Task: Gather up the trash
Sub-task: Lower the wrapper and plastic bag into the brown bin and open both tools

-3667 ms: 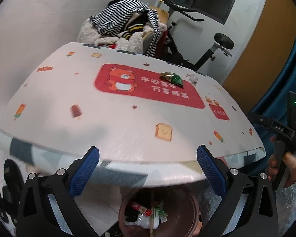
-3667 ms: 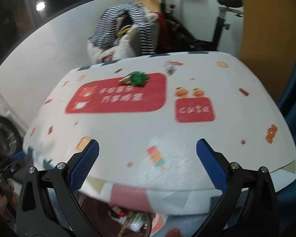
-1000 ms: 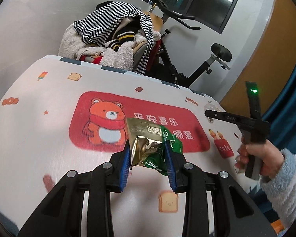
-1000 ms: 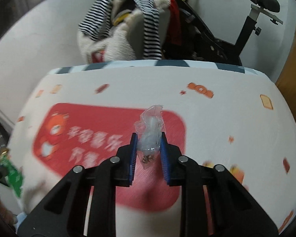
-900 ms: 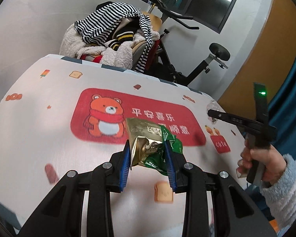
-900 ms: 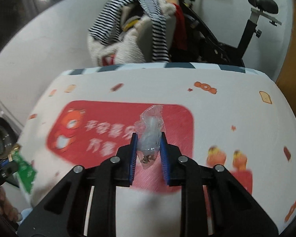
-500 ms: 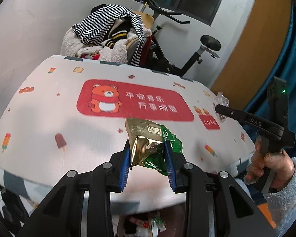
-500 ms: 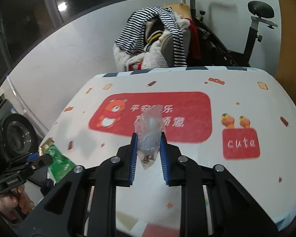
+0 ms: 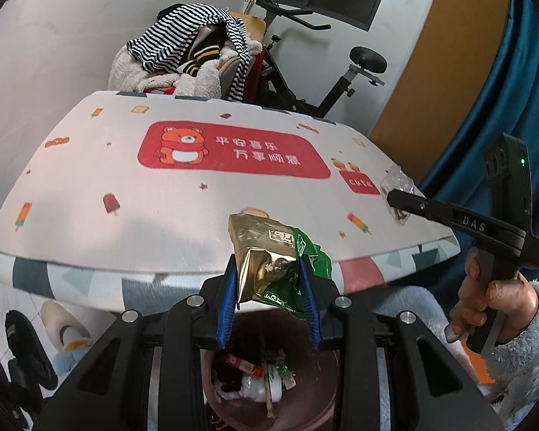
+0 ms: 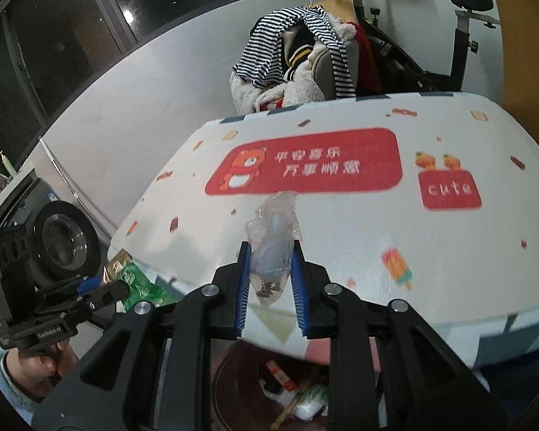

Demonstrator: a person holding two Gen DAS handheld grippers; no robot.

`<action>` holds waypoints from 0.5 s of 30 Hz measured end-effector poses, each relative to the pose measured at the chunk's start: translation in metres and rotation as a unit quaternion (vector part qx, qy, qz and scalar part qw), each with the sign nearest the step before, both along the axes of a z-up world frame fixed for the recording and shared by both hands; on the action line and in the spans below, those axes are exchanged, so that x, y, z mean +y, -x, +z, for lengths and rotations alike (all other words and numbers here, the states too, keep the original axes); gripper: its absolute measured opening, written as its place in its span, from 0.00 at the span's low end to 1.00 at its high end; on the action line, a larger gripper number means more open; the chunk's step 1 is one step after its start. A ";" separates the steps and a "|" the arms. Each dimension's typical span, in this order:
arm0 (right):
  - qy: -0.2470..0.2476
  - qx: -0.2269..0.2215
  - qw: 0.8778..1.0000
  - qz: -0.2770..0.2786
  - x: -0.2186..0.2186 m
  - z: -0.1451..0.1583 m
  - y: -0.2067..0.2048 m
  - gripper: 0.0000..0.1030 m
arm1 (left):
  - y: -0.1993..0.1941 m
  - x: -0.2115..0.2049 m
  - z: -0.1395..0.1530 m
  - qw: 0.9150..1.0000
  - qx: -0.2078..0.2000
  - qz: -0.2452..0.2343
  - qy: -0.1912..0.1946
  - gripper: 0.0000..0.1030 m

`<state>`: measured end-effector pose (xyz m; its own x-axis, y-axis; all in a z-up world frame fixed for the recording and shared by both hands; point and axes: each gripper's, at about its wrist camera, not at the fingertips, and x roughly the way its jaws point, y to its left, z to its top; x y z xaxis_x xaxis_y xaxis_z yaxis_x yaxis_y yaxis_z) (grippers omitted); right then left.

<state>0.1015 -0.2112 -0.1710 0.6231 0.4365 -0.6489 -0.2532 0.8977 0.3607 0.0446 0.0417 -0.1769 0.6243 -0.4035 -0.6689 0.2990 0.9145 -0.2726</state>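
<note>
Both claws grip trash: left claw point(image 9: 268, 296) pinches a gold-green wrapper point(image 9: 269, 262), right claw point(image 10: 269, 282) a clear bag point(image 10: 273, 248).

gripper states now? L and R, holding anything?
Left gripper: shut on the gold-green wrapper, above the bin.
Right gripper: shut on the clear plastic wrapper.

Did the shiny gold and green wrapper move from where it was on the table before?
Yes. The gold and green wrapper left the red bear patch; the left gripper holds it past the table edge, above the bin.
</note>
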 end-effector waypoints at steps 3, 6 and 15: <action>0.002 0.003 1.000 -0.002 -0.002 -0.003 0.017 0.24 | 0.010 -0.004 -0.006 1.000 0.007 -0.007 -0.001 0.31; -0.004 0.006 1.000 -0.004 -0.005 -0.006 0.029 0.24 | 0.017 -0.011 -0.014 1.000 0.018 -0.018 -0.004 0.31; -0.006 0.004 1.000 0.005 -0.009 -0.010 0.045 0.24 | 0.025 -0.025 -0.046 0.997 0.060 -0.042 -0.014 0.64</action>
<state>0.0565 -0.2204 -0.1807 0.6128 0.4509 -0.6489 -0.2594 0.8905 0.3738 0.0200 0.0166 -0.2224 0.5038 -0.4307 -0.7488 0.3416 0.8955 -0.2853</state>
